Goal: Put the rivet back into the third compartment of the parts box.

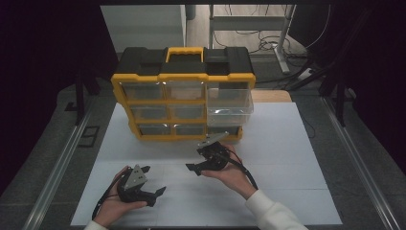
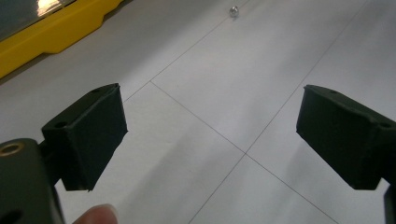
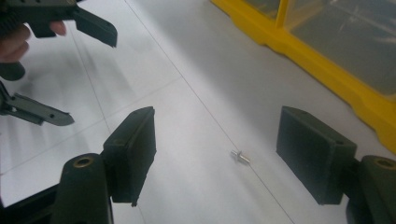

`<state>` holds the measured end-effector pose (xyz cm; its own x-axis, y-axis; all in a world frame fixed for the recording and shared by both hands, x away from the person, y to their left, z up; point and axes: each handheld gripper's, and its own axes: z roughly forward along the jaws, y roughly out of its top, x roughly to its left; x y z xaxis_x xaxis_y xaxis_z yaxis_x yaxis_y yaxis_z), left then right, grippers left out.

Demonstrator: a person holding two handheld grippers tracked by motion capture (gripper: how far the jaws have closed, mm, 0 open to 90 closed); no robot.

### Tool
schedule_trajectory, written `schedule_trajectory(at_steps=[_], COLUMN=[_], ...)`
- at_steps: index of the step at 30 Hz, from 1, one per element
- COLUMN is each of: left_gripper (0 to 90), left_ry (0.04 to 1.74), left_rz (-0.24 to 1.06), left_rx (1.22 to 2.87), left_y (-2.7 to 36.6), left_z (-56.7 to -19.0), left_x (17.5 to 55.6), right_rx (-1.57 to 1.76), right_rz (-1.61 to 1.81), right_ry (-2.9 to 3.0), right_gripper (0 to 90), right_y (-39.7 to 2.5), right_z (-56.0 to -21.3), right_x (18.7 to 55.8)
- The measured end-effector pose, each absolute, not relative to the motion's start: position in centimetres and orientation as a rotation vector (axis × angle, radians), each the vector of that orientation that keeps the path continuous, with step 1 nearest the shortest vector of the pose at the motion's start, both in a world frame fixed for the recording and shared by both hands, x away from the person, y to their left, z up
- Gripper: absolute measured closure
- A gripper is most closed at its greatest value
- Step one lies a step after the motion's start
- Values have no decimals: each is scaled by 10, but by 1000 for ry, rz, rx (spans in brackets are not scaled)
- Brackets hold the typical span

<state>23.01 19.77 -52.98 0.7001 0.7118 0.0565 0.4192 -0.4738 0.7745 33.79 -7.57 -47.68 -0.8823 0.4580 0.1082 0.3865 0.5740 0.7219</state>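
In the high view, a yellow and black drawer cabinet (image 1: pixel 183 96) is seen standing toward the far edge of the white worktop (image 1: pixel 287 158), with one clear drawer (image 1: pixel 230 106) pulled out on its right side. The left tool (image 1: pixel 152 184) is held near the worktop's near edge, left of centre, jaws spread and nothing between them. The right tool (image 1: pixel 197 160) is held just in front of the cabinet's lower right drawers, also released.

In the left gripper view, the left tool (image 2: pixel 212 135) is shown with its jaws wide apart over bare worktop. A small metal screw (image 2: pixel 234 10) is seen lying well ahead of it on the worktop, and the cabinet's yellow base (image 2: pixel 51 37) is seen at the upper left.

In the right gripper view, the right tool (image 3: pixel 219 147) is shown released, and the screw (image 3: pixel 241 157) is seen lying on the worktop between the jaws, nearer the right one, untouched by either. The cabinet's yellow frame (image 3: pixel 322 65) runs just beyond. The left tool (image 3: pixel 70 70) is seen farther off, open.
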Motion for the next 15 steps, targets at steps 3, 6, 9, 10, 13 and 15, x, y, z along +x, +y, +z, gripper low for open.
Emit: schedule_trajectory(at_steps=[3, 6, 9, 10, 13, 15], left_gripper=[90, 90, 90, 90, 90, 90], left_ry=[860, 860, 860, 859, 858, 857], left_rz=[482, 482, 482, 482, 482, 482], left_rx=[2133, 2133, 2133, 2134, 2138, 2139], left_y=[198, 198, 198, 198, 197, 197], left_z=[-530, -530, -530, -530, -530, -530], left_x=[230, 230, 230, 230, 230, 230], right_rx=[750, 748, 753, 757, 778, 782], right_rz=[1174, 1145, 1115, 1108, 1084, 1063], right_ry=[2724, 2734, 2742, 2742, 2740, 2739], right_gripper=[285, 279, 273, 273, 273, 274], right_y=[-74, -72, -71, -70, -69, -66], right_z=[-482, -487, -490, -492, -496, -499], right_x=[339, 340, 340, 341, 344, 346])
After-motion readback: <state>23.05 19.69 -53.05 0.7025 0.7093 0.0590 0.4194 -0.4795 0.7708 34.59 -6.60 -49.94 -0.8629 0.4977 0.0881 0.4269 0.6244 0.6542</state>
